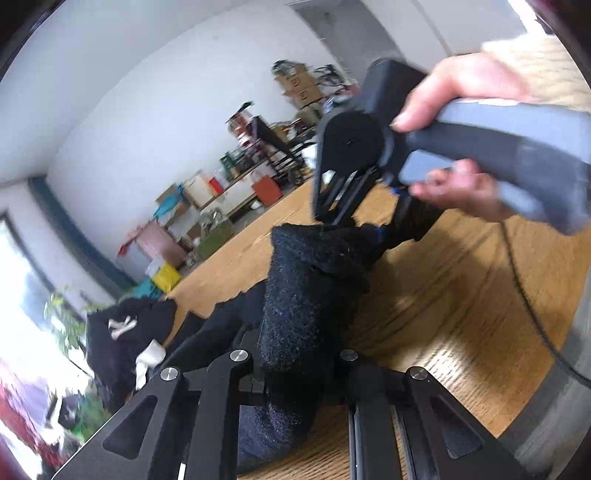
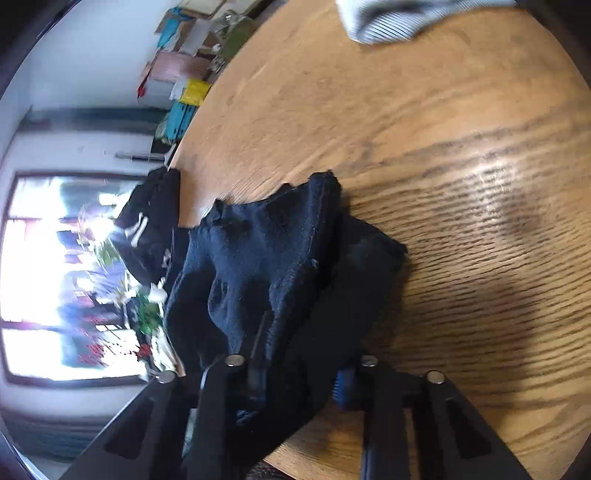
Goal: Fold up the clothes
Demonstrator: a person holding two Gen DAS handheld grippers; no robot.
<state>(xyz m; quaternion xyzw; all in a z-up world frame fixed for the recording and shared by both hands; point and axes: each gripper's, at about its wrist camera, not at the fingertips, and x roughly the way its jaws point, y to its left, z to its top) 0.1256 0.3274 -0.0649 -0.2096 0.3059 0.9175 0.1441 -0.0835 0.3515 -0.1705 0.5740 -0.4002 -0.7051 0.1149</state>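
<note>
**A:** Wood-grain worktop (image 2: 461, 155) under everything, cluttered boxes along the far wall. Where's the garment?

**B:** The black fleecy garment (image 1: 306, 295) is bunched up near the worktop's edge, one end lifted off the surface, the rest trailing down onto the wood. Left gripper (image 1: 295, 373) has a thick fold of it between its jaws, which stand nearly closed and pinch the cloth.

**A:** And the other one?

**B:** From the left wrist view, the right gripper (image 1: 332, 218) comes down onto the far end of the same piece, the person's right hand (image 1: 465, 92) round its grey handle. Its own camera shows black cloth filling the space between the jaws; they look drawn in narrow, and I judge they are closed on it, though the pads are buried in the fabric.

**A:** So which step?

**B:** Getting a two-point hold, I'd say, before spreading it out. Folding proper hasn't begun; it is still a lump.

**A:** Next move?

**B:** Probably pull both ends apart and lay it flat, clear of the dark clothes pile (image 1: 122, 332) at the worktop's end and the pale striped cloth (image 2: 388, 22) farther off.
</note>
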